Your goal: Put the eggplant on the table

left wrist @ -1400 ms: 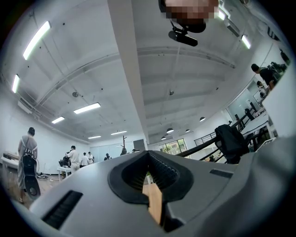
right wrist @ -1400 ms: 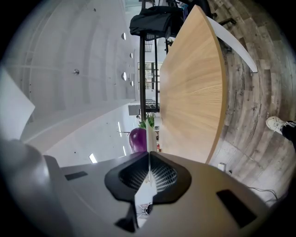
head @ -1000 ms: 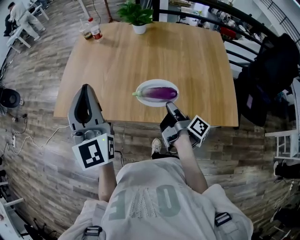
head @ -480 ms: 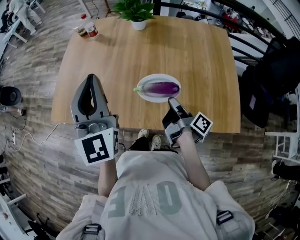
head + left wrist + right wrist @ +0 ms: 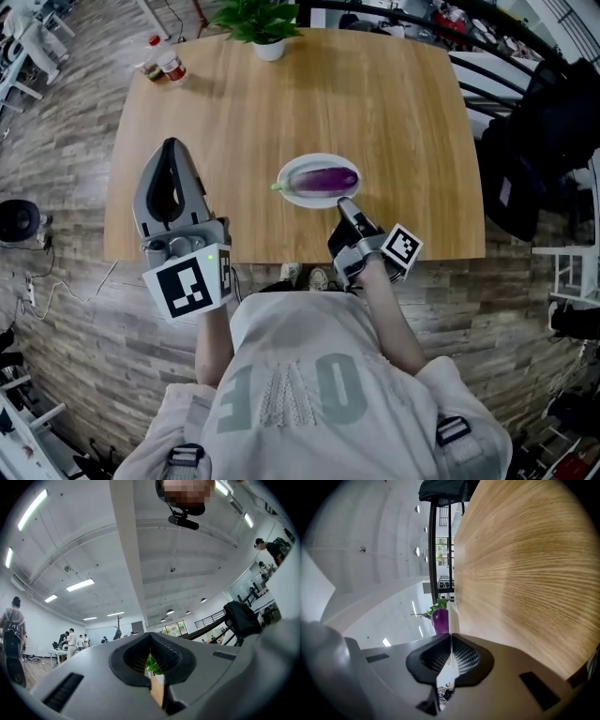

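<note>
A purple eggplant [image 5: 324, 177] lies on a white plate [image 5: 292, 193] on the wooden table [image 5: 375, 103], toward its near edge. My right gripper [image 5: 344, 202] is shut and empty, rolled on its side, with its tip just short of the plate's near right rim. In the right gripper view the eggplant [image 5: 439, 619] and the plate's rim [image 5: 453, 615] show straight beyond the closed jaws of the right gripper [image 5: 451, 635]. My left gripper [image 5: 171, 147] is shut and empty over the table's near left part, well left of the plate. The left gripper [image 5: 151, 638] points slightly upward.
A potted plant [image 5: 255, 19] stands at the table's far edge, and bottles [image 5: 161, 64] sit at the far left corner. A dark coat [image 5: 553, 112] hangs to the right of the table. A fan [image 5: 19, 220] stands on the floor at the left.
The person has stepped closer to the table. The left gripper has moved farther over the tabletop. The right gripper has sunk a little and stays shut by the plate's near rim.
</note>
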